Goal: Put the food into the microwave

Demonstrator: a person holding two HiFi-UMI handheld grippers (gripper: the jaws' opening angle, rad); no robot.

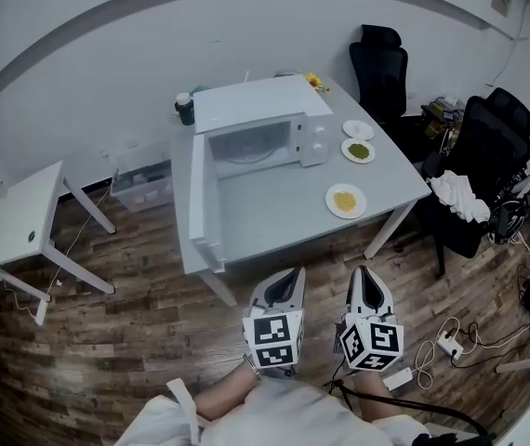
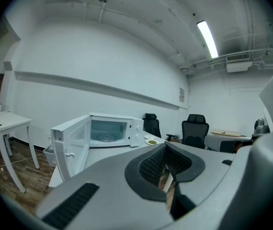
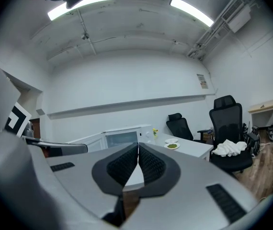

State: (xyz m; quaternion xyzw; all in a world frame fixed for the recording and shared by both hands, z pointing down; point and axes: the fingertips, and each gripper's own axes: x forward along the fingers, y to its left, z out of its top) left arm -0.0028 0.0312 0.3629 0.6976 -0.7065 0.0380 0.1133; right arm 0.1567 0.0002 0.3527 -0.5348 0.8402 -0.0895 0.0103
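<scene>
A white microwave stands at the back of a grey table, its door swung wide open to the left and its chamber empty. Right of it lie a plate of yellow food, a plate of green food and an empty white plate. My left gripper and right gripper hover side by side over the wooden floor, short of the table's front edge, both shut on nothing. The left gripper view shows the microwave beyond the left gripper. The right gripper points toward the microwave too.
Two black office chairs stand right of the table, one with a white cloth. A small white table is at the left. A dark cup sits by the microwave. A power strip and cables lie on the floor.
</scene>
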